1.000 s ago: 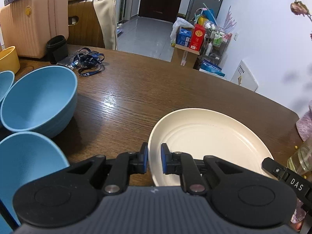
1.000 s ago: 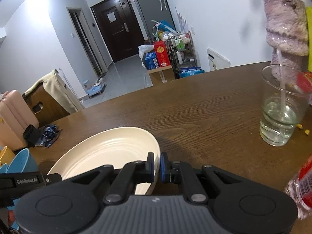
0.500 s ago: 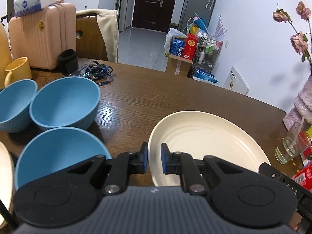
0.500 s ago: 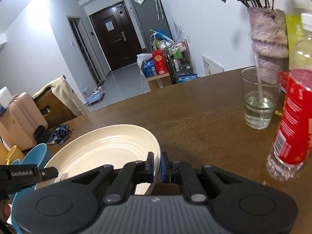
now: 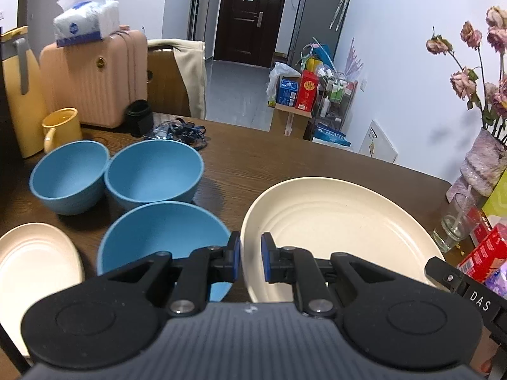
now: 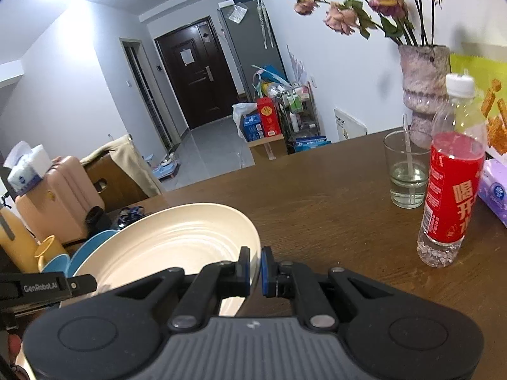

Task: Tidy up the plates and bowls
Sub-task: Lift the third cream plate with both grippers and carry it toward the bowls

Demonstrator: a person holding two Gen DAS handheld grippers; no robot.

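Observation:
A large cream plate hangs above the brown table, gripped at both sides. My left gripper is shut on its left rim. On the opposite rim of the plate my right gripper is shut. Left of the held plate, three blue bowls stand close together: a near one, a middle one and a far left one. A second cream plate lies at the lower left, partly cut off by the frame.
A yellow mug, a yellow jug, a black cup and a blue lanyard sit at the table's far left. On the right stand a water glass, a red-labelled bottle, a vase of dried roses and a tissue pack.
Both grippers have risen and drawn back together with the plate still held. All three bowls, the second plate, the bottle and the vase have come into view.

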